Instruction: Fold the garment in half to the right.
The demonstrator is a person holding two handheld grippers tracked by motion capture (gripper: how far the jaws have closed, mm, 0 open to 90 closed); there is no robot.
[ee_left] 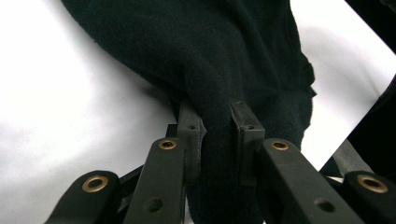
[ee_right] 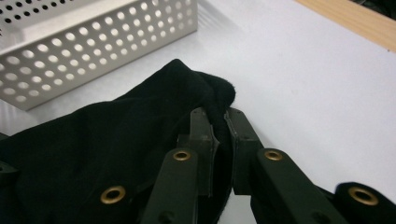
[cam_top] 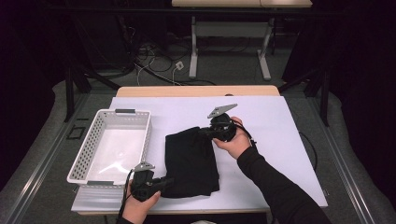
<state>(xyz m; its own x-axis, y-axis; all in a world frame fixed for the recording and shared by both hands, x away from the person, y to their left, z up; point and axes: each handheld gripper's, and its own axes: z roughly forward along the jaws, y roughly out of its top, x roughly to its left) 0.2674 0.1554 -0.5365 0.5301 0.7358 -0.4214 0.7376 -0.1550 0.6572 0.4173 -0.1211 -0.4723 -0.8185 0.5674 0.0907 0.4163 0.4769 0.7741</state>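
Black cloth (cam_top: pixel 191 161), folded into a rough rectangle, lies on the white table cover (cam_top: pixel 275 140) near its centre, with the white perforated basket (cam_top: pixel 88 149) just beside it at 9 o'clock. We find the left gripper (cam_top: pixel 164 183) at the cloth's 7 o'clock corner, at the near table edge; in the left gripper view its jaws are clenched on a bunched fold of the cloth (ee_left: pixel 215 116), fabric pressed between both pads. We find the right gripper (cam_top: pixel 204 131) at the cloth's 1 o'clock corner. In the right gripper view its jaws are clamped on a thin edge of the cloth (ee_right: pixel 140 140), which rises in a small peak ahead of them. We note the basket wall (ee_right: pixel 93 46) at 11 o'clock in that view, apart from the cloth. A wooden table edge (cam_top: pixel 196 90) shows at 12 o'clock beyond the cover.
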